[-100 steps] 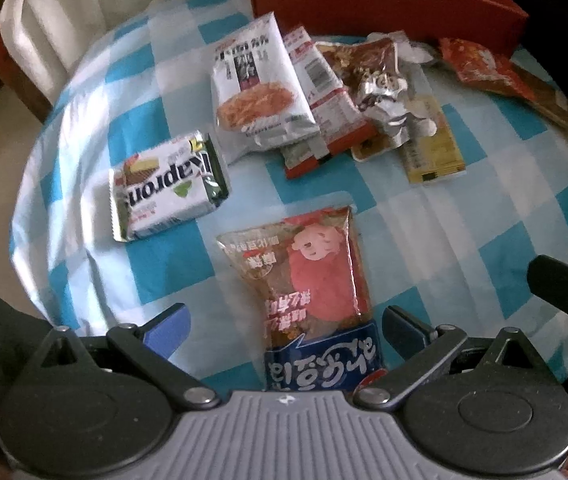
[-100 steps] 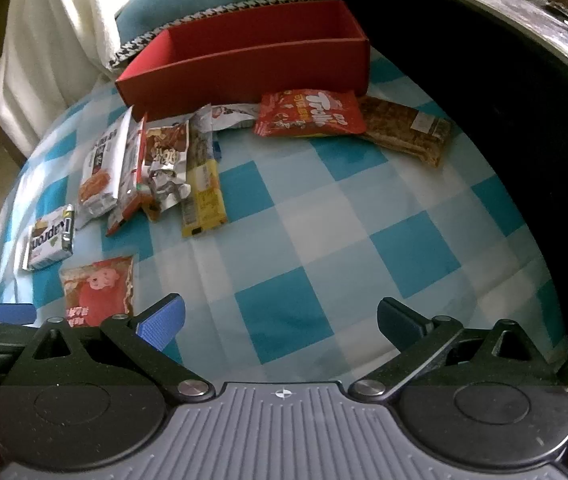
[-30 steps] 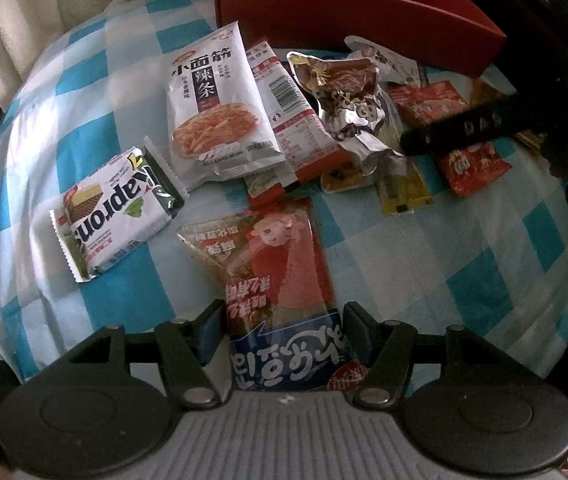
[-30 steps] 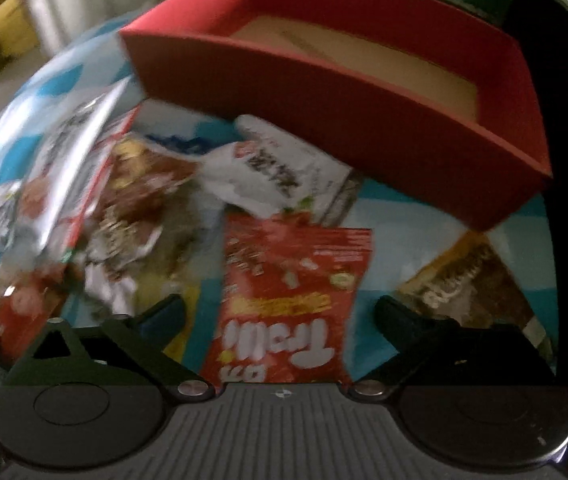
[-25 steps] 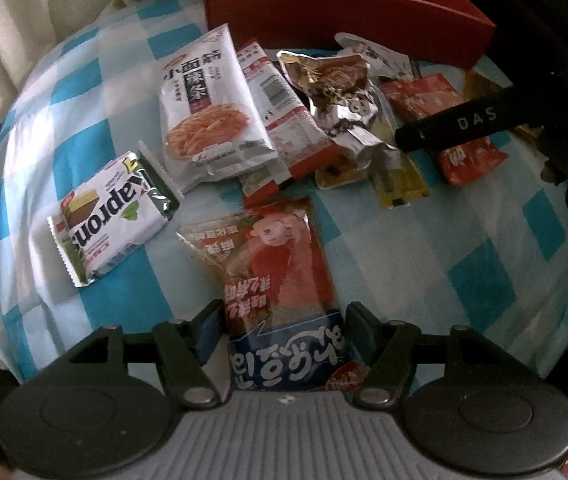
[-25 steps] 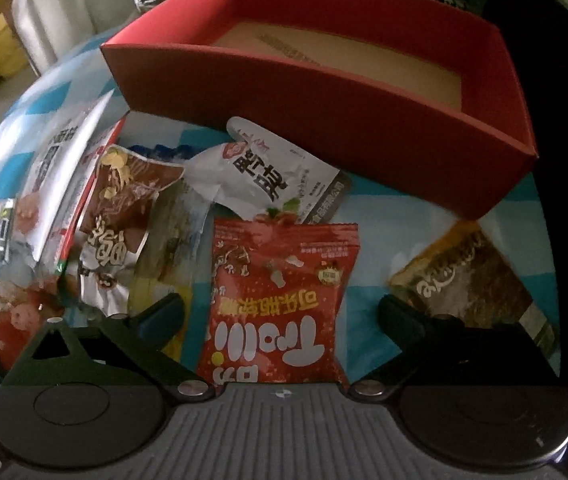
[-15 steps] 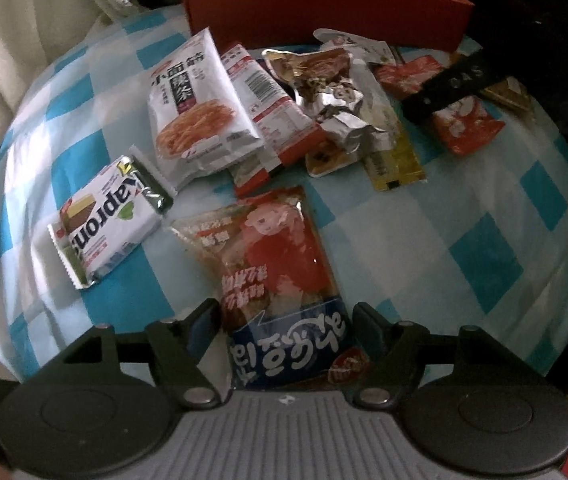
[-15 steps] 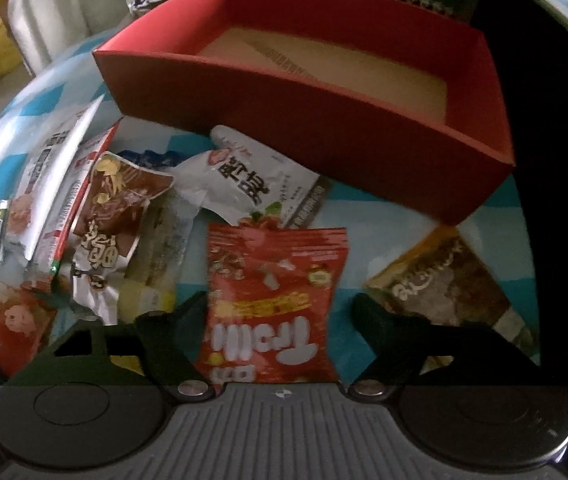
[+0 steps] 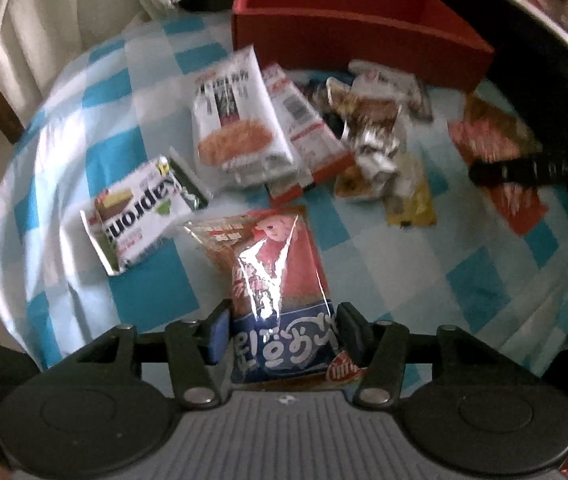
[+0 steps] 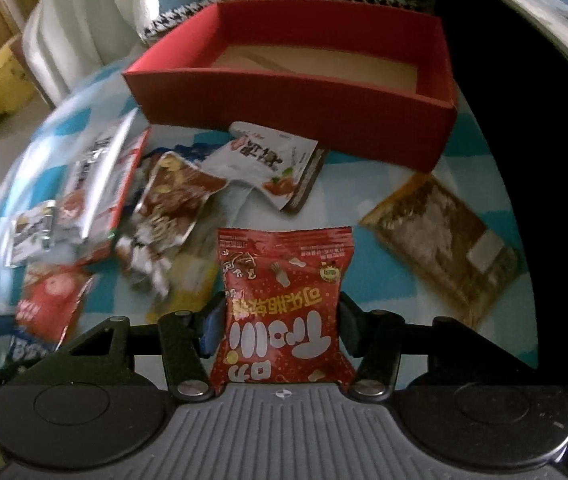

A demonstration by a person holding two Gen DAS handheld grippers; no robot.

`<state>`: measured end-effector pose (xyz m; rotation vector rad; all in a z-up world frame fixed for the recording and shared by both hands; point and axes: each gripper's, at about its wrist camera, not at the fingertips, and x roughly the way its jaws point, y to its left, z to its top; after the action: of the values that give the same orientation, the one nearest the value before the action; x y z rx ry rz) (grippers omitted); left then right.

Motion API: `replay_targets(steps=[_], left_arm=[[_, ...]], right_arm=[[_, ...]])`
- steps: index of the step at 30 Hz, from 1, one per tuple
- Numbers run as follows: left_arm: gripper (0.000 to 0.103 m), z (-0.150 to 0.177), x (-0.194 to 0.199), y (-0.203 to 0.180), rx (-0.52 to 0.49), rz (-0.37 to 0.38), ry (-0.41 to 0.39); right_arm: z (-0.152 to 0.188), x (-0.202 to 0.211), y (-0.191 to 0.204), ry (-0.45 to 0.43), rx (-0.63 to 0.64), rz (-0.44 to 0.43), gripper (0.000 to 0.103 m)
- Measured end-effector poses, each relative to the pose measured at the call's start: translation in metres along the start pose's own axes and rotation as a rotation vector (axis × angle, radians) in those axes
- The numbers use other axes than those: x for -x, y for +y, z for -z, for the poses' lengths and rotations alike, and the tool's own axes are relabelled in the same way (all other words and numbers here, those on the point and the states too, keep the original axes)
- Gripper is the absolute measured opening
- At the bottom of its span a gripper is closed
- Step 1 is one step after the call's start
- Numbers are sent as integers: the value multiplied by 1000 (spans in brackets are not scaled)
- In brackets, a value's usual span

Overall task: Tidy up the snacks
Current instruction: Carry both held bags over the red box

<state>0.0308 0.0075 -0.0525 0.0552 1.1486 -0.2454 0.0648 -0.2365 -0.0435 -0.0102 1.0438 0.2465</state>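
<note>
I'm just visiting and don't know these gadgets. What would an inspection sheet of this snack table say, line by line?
Surface: blue-and-white checked tablecloth, bare in patches.
Job's things: red box, no snacks seen inside; red-and-blue snack pack; red Trolli pack.
Clutter: Napron wafer pack, white spicy-strip bag, brown crumpled pouch, white pouch, brown flat pack, all loose on the cloth.
Grippers: left hand-held gripper closing, pads pressing the red-and-blue snack pack; right hand-held gripper closing, pads pressing the red Trolli pack.
Cables: nothing seen.
Surroundings: white cloth hanging behind the table.
</note>
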Motion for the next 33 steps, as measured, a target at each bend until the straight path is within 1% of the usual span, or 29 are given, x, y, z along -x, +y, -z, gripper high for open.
replay_targets(steps=[2,4,6,8,10,11,13,14,15,17,18,20,21,22,23,24,25,27,29,31,33], left_arm=[[48,-1,6,4,1,15,-23],[48,0,7,5,2,15,-21],[48,3,1,8,12,22,8],[49,6,-5,7,18,29,34],[49,6,-13,9,40,13,73],[51,7,-16,10,48,9,86],[58,5,-18,9,66,9,81],[66,4,-20,7,57,-4,81],[77,3,-23,3,43,-8,87],[86,3,-29,-7,21,-15,95],[88,3,-32,-13,0,-32,100],[86,5,-36,-23,-45,-84,94],[81,6,-36,-26,-64,-98,86],[74,6,-33,-26,-72,-97,74],[50,5,-29,-26,-66,-98,57],[47,4,-24,-24,-58,-78,50],[45,3,-21,-20,-40,-67,50],[44,4,-18,-16,-27,-75,51],[43,5,-13,-13,-18,-71,44],[43,2,-1,-11,-5,-48,11],[43,-1,9,-13,-12,-52,-26]], right_arm=[[7,5,1,-10,-27,-11,63],[12,10,5,-17,-44,-22,63],[18,12,12,-12,-38,-32,63],[23,8,19,13,-17,-26,63],[27,-2,25,51,11,-16,63],[30,-5,27,63,21,-7,63],[32,-9,28,80,28,0,63],[32,-10,27,81,27,-1,64],[32,-11,27,81,28,1,64],[31,-15,26,85,29,9,66],[30,-17,26,90,32,18,68],[31,-23,28,98,47,28,72],[32,-22,30,92,63,36,72],[34,-23,32,90,76,44,72],[36,-22,33,89,86,51,69],[36,-21,33,87,93,52,67],[36,-19,32,89,84,41,66],[37,-16,29,91,61,17,62],[37,-12,29,82,54,10,61],[36,-5,29,59,44,1,61],[34,4,29,33,31,-7,61]])
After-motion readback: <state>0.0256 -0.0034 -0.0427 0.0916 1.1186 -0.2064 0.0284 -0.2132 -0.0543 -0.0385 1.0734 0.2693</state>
